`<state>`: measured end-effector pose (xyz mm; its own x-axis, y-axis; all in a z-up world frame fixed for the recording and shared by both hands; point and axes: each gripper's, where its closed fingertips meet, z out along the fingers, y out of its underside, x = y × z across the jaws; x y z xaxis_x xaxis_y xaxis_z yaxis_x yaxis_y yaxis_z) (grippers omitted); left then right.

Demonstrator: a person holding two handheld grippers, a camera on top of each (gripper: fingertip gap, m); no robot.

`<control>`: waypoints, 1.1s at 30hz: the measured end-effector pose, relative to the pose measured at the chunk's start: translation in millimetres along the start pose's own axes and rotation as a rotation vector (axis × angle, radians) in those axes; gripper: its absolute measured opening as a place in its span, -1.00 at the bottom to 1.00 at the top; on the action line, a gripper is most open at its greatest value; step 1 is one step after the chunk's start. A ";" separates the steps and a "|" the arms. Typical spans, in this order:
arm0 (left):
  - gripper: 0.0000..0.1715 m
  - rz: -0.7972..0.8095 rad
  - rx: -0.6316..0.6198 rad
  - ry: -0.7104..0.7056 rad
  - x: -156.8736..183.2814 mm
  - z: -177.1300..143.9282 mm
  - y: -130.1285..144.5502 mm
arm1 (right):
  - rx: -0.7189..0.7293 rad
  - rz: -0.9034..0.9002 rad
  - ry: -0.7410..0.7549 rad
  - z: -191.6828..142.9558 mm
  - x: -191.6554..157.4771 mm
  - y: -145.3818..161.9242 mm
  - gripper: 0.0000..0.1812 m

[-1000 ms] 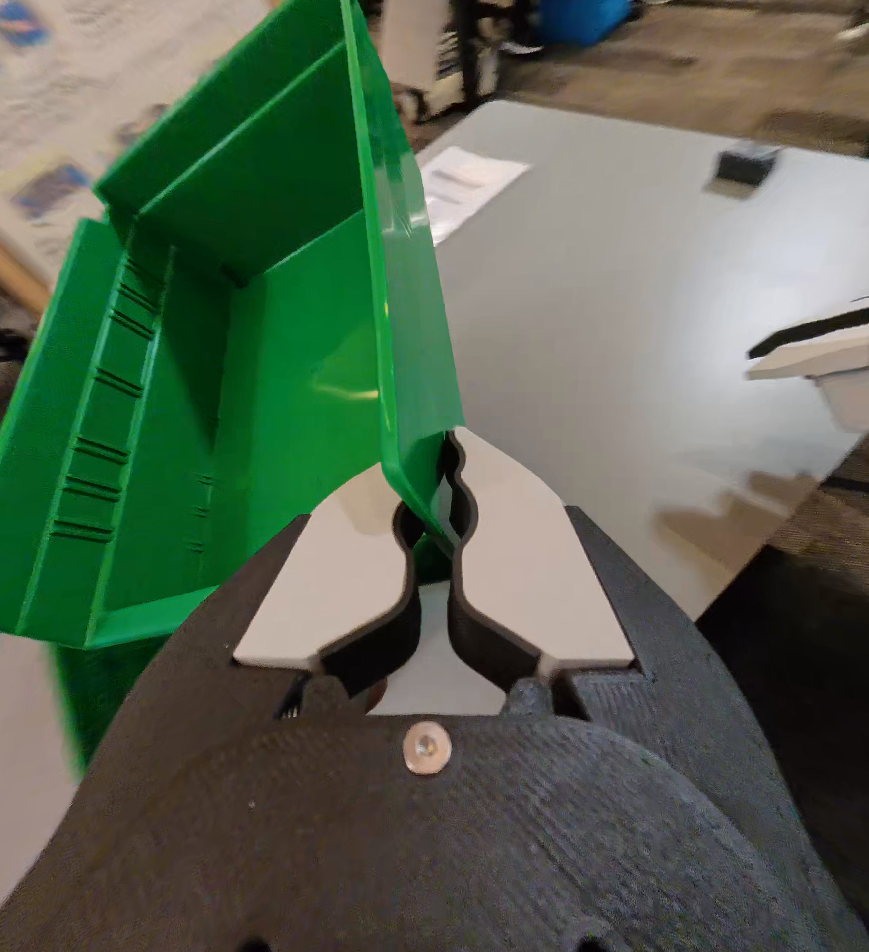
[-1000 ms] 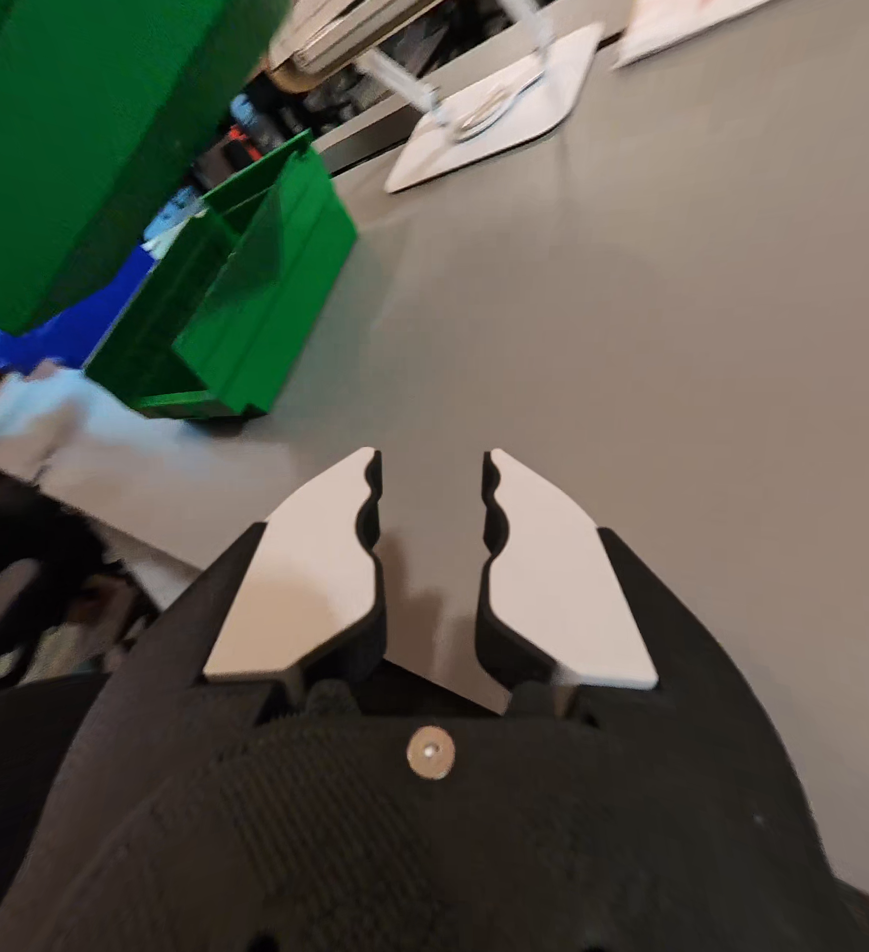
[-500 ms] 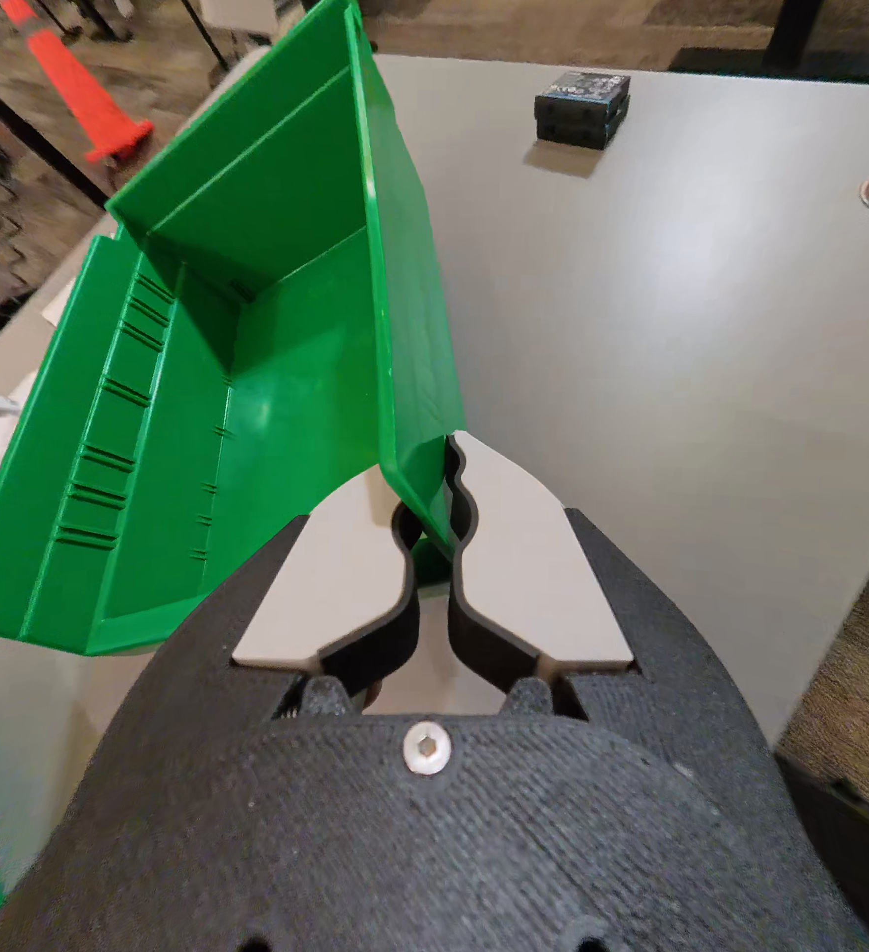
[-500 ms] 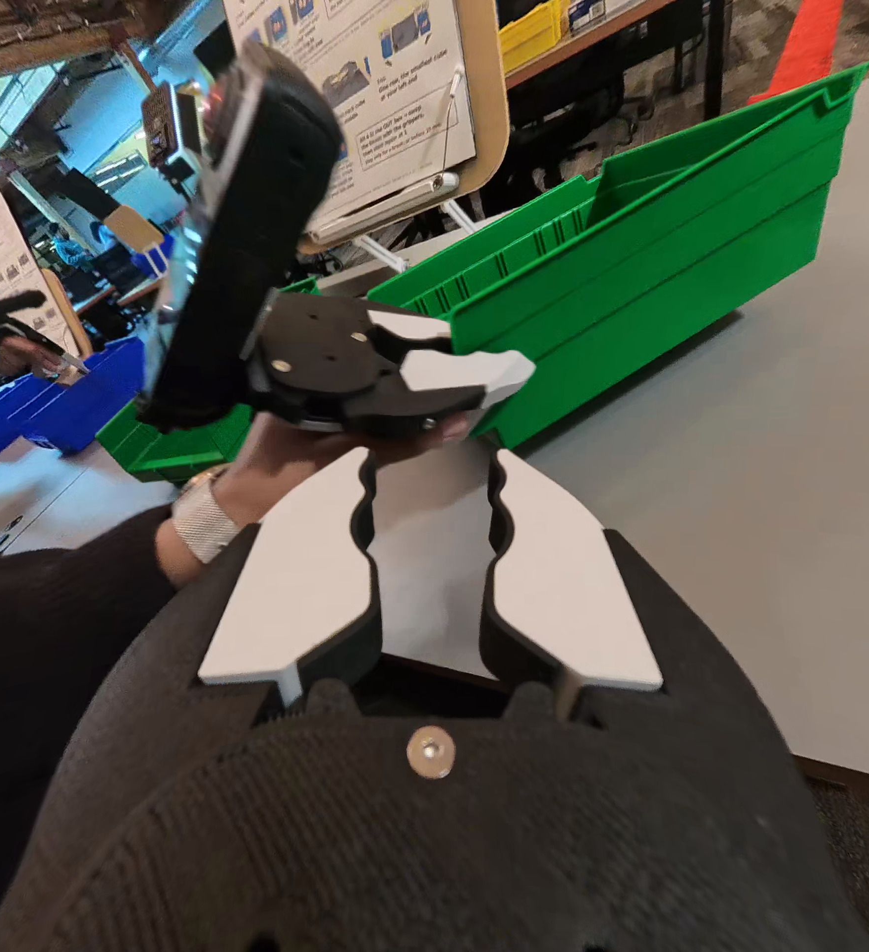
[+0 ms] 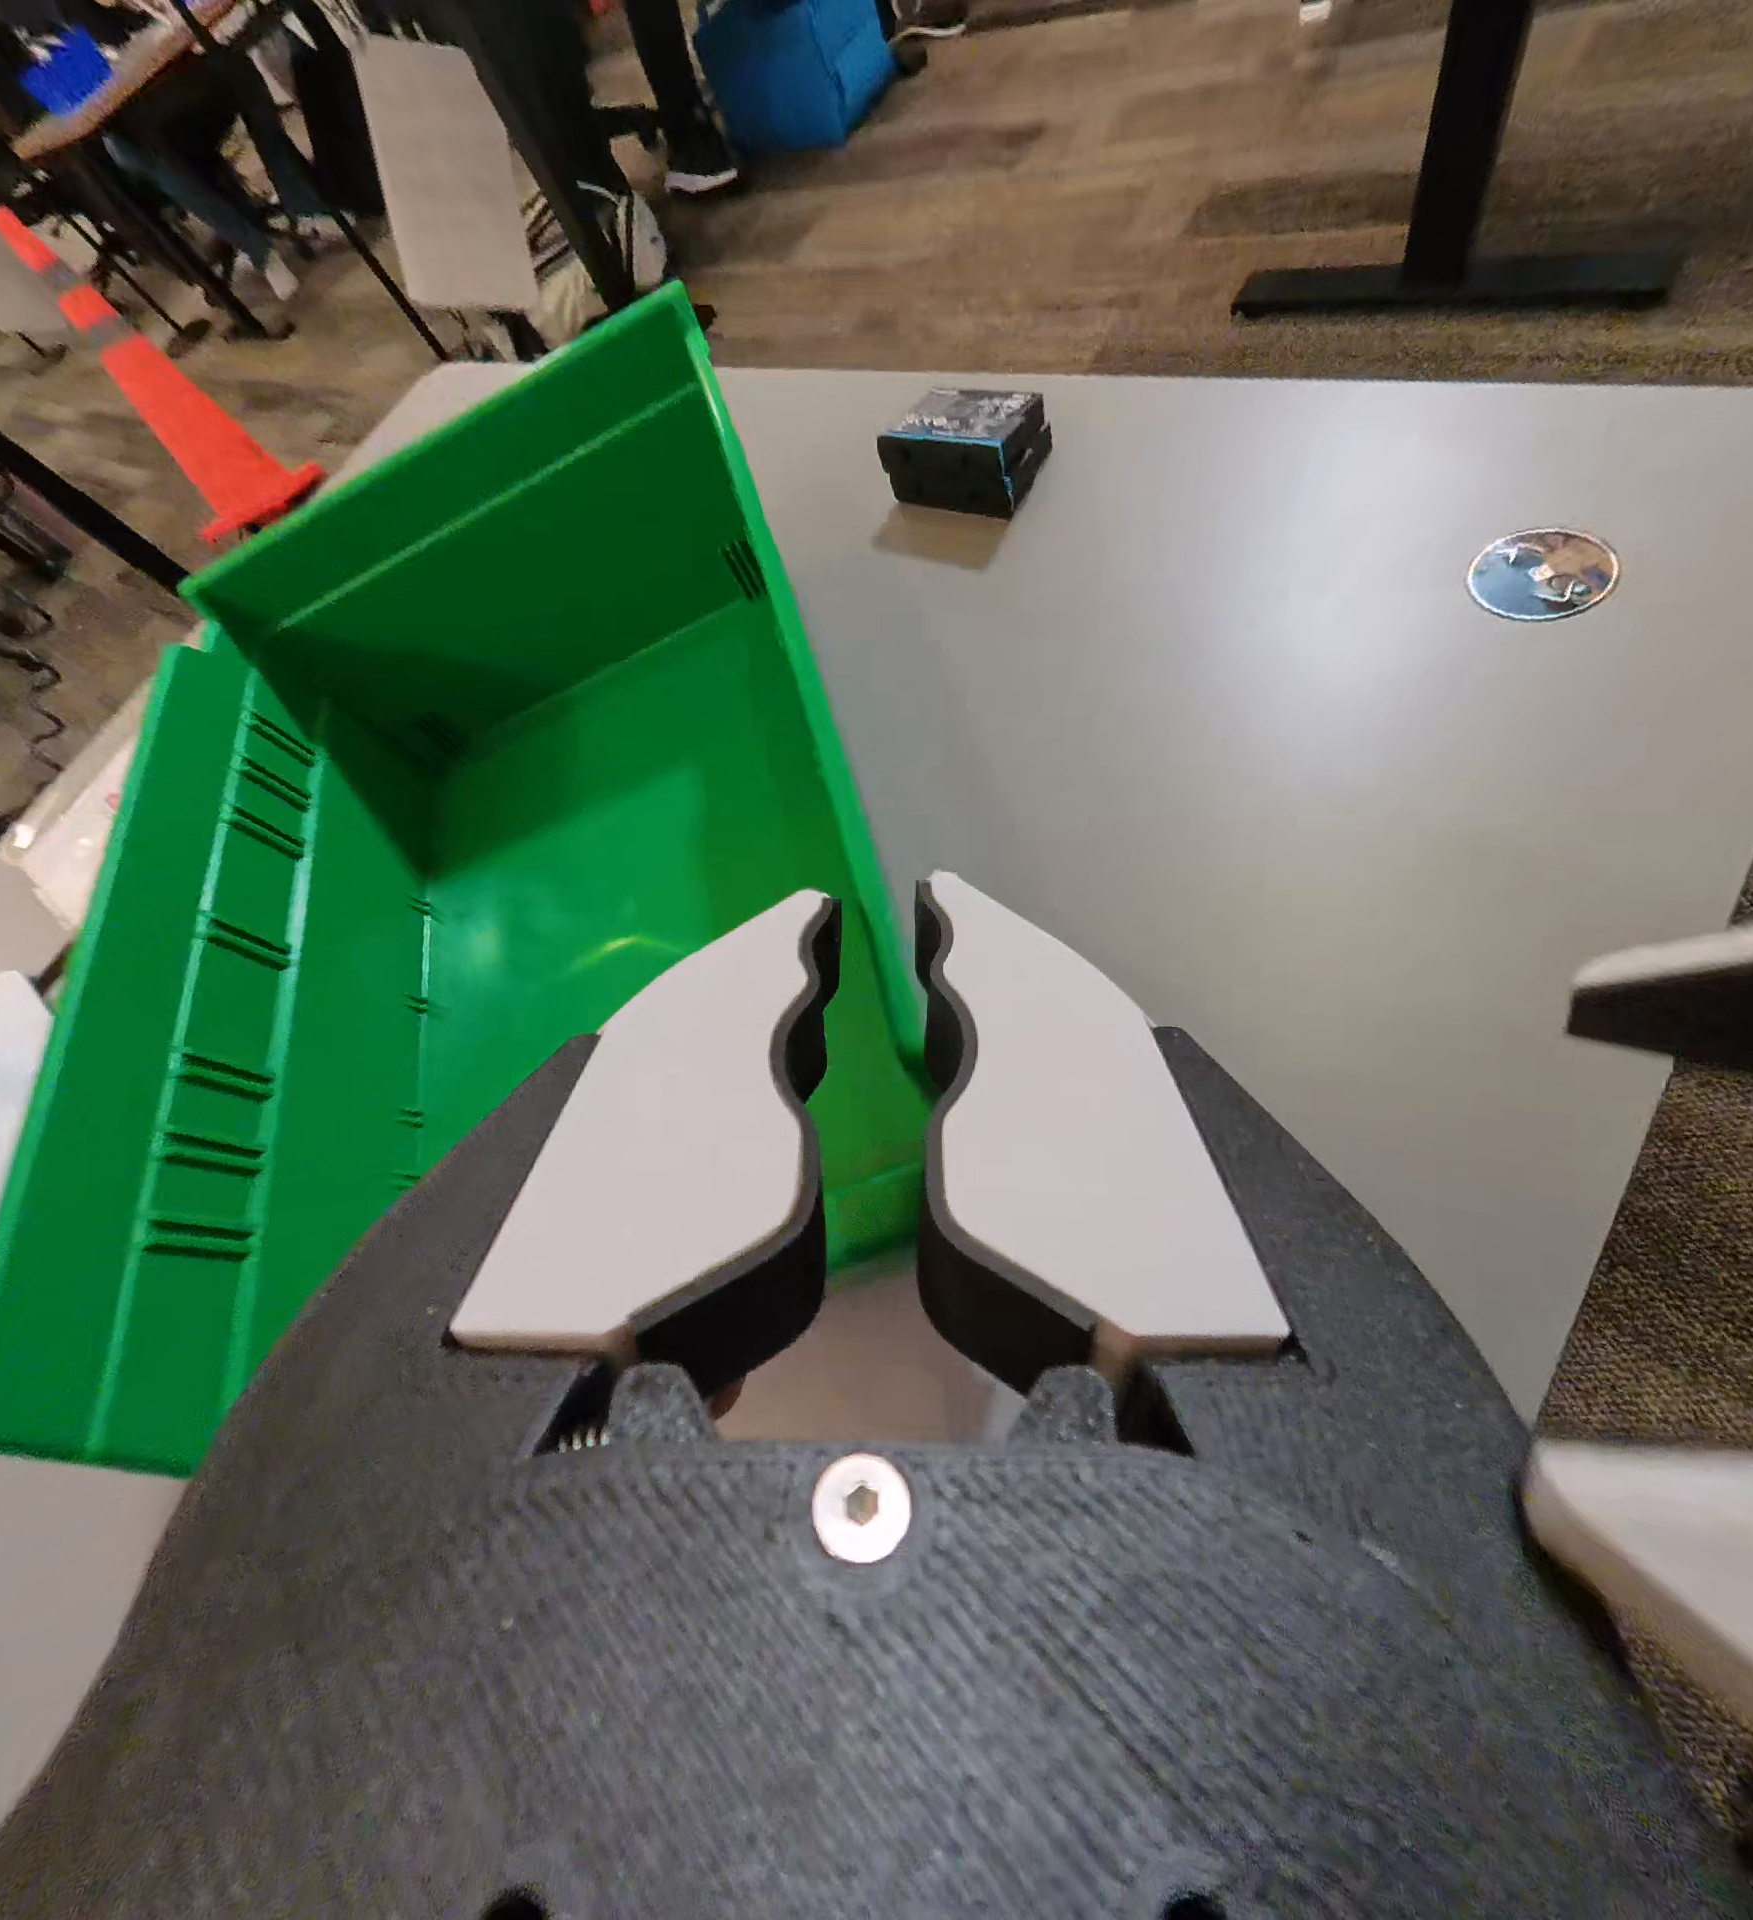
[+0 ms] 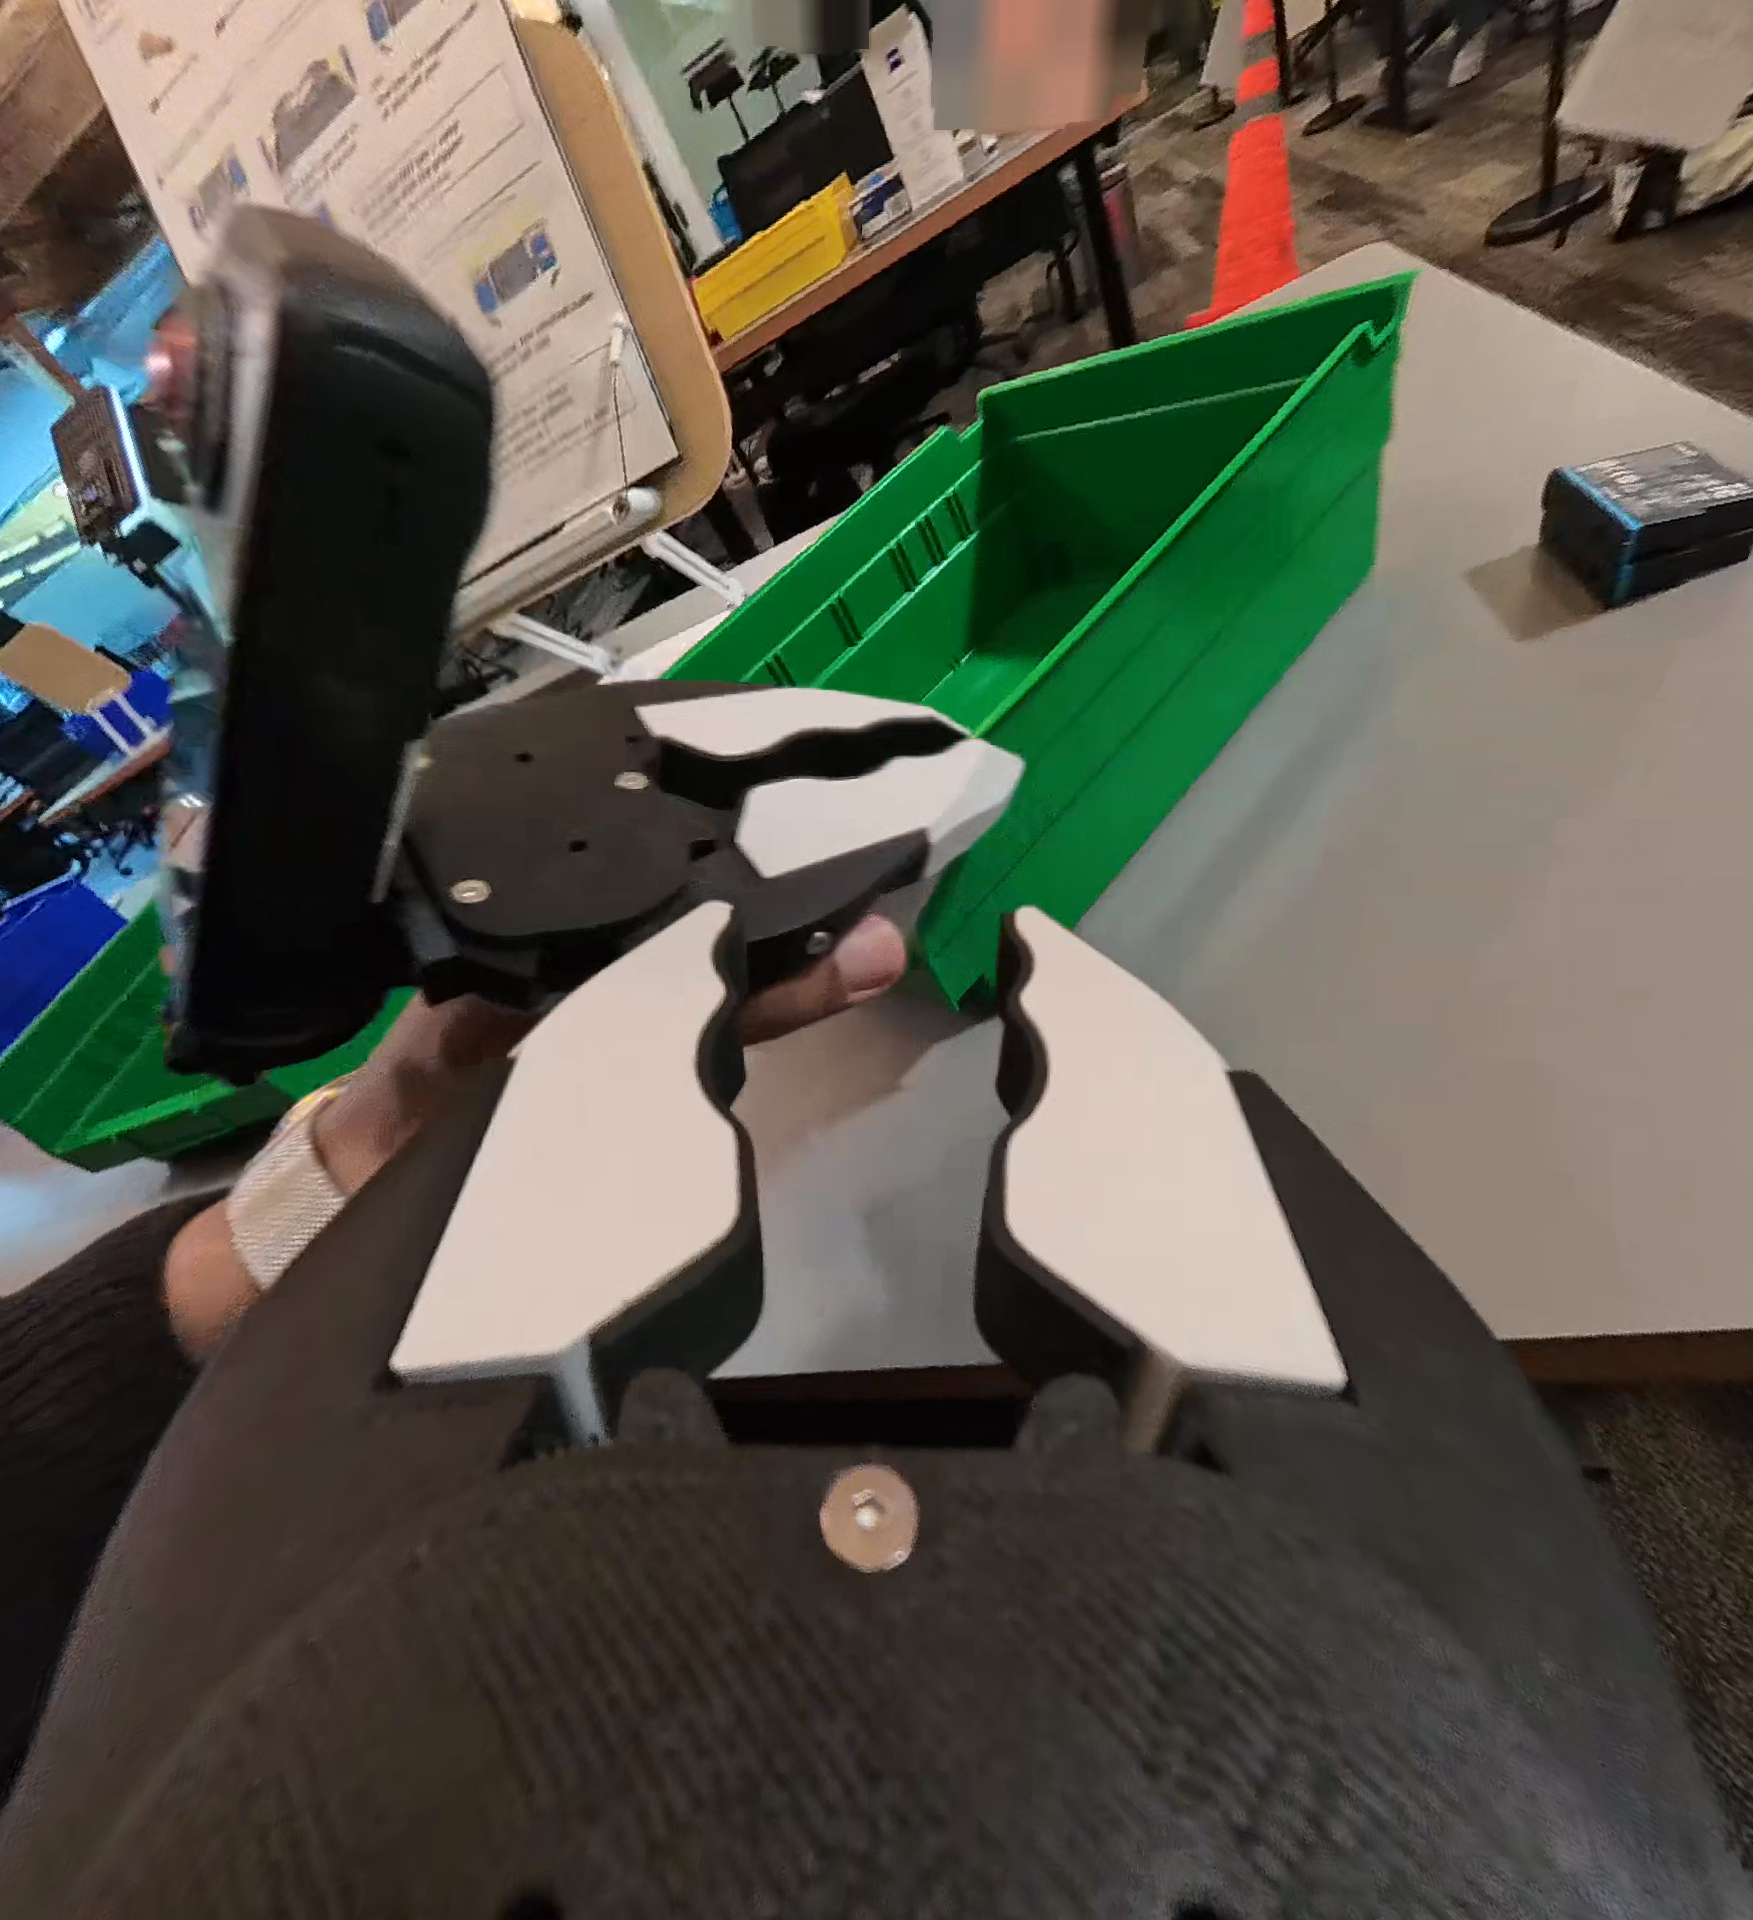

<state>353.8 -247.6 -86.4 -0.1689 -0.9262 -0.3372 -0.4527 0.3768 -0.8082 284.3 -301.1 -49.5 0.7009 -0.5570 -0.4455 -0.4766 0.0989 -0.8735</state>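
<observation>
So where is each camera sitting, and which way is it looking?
Left wrist view: on the left gripper, looking along its open fingers over the green bin and grey table; the right gripper's fingers poke in at right.
Right wrist view: on the right gripper, facing the left gripper and the hand holding it.
Both show the bin, the table and a small black box.

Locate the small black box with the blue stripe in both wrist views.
Left wrist view: black box upper centre on the grey table, right of the green bin.
Right wrist view: box at the right edge, right of the bin.
Shared landmark: the green bin.
</observation>
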 end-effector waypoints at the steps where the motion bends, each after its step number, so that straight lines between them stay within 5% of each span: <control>1: -0.81 0.001 0.008 0.000 -2.9 -7.0 -1.9 | 0.010 0.006 0.001 -0.1 0.2 -1.5 -0.46; 6: -0.73 -0.155 0.075 0.056 -39.2 -68.9 7.9 | -0.035 -0.037 0.010 11.3 -6.1 8.6 -0.36; 10: -0.71 -0.197 0.106 0.003 -97.5 -133.2 41.7 | -0.178 -0.003 -0.061 49.8 -28.7 22.1 -0.17; 13: -0.62 -0.182 0.061 -0.098 -147.9 -181.1 75.1 | -0.120 -0.195 0.212 79.7 2.7 7.6 -0.15; 15: -0.59 -0.208 0.059 -0.153 -173.7 -214.6 95.5 | -0.077 -0.274 0.393 90.5 25.6 -2.5 -0.25; 18: -0.47 -0.275 0.093 -0.277 -208.3 -258.9 132.4 | -0.143 -0.225 0.341 116.1 25.2 15.5 -0.39; 20: -0.25 -0.281 0.115 -0.431 -233.8 -284.4 165.0 | -0.169 -0.209 0.374 122.0 39.5 22.9 -0.66; 24: -0.17 -0.209 0.035 -0.565 -263.5 -317.0 221.8 | -0.226 -0.385 0.471 100.8 74.6 8.8 -0.88; 33: -0.20 -0.427 0.050 -0.584 -301.5 -322.1 266.9 | -0.152 -0.245 0.302 68.3 147.7 -24.1 -0.94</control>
<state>1.8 127.0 -44.9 0.5156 -0.8380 -0.1784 -0.3314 -0.0031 -0.9435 435.6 -329.4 -107.6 0.6268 -0.7681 -0.1310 -0.4039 -0.1765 -0.8976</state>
